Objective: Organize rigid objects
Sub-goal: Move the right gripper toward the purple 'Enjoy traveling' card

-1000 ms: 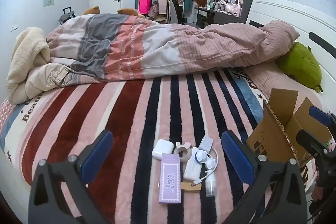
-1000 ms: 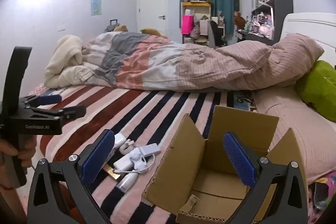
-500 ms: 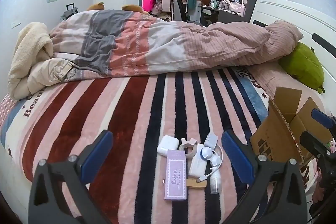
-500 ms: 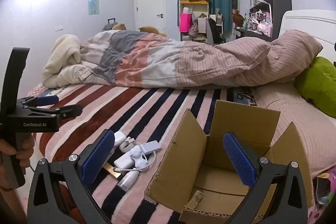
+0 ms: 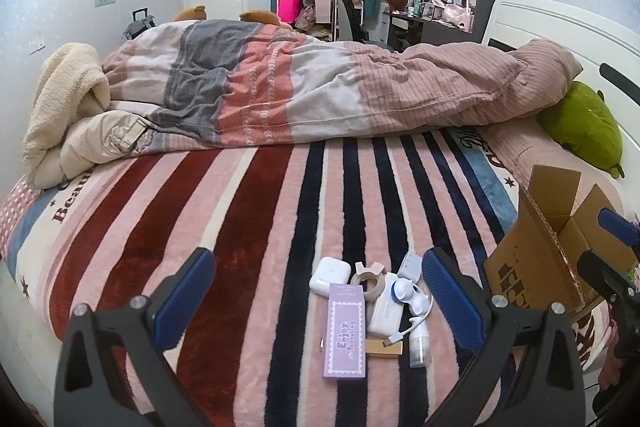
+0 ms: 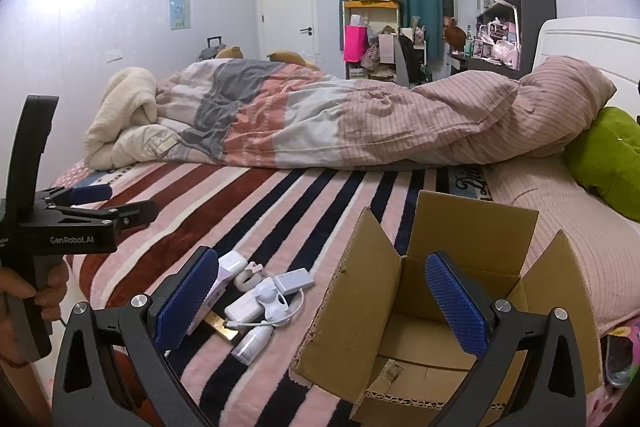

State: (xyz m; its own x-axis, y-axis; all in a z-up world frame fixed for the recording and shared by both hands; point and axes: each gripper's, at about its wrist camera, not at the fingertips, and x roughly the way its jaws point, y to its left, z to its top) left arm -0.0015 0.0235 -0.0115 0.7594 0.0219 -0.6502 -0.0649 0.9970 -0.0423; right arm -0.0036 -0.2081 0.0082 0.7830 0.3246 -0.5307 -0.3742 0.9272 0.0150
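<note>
Small rigid objects are seen heaped on the striped blanket [image 5: 248, 227], straight ahead of the left gripper [image 5: 318, 291] and between its two blue pads. In the left wrist view the heap can be read item by item: a purple box [image 5: 346, 335] printed with lettering is laid nearest, a white earbud case [image 5: 329, 274] and a tape roll [image 5: 369, 281] are set beyond it, and a white charger [image 5: 387, 311], a cable [image 5: 404, 333], a small bottle [image 5: 419, 345] and a tan strip [image 5: 384, 348] are crowded to its right. From this view only the outer wall and flaps of the cardboard box [image 5: 532, 267] are shown, to the right of the heap.

The inside of the cardboard box [image 6: 420, 347] is revealed only in the right wrist view, below the right gripper [image 6: 320, 297]; a scrap of torn cardboard is seen on its floor. The heap is partly hidden there behind the left pad.

Both grippers are held wide apart, with nothing gripped or touched.
</note>
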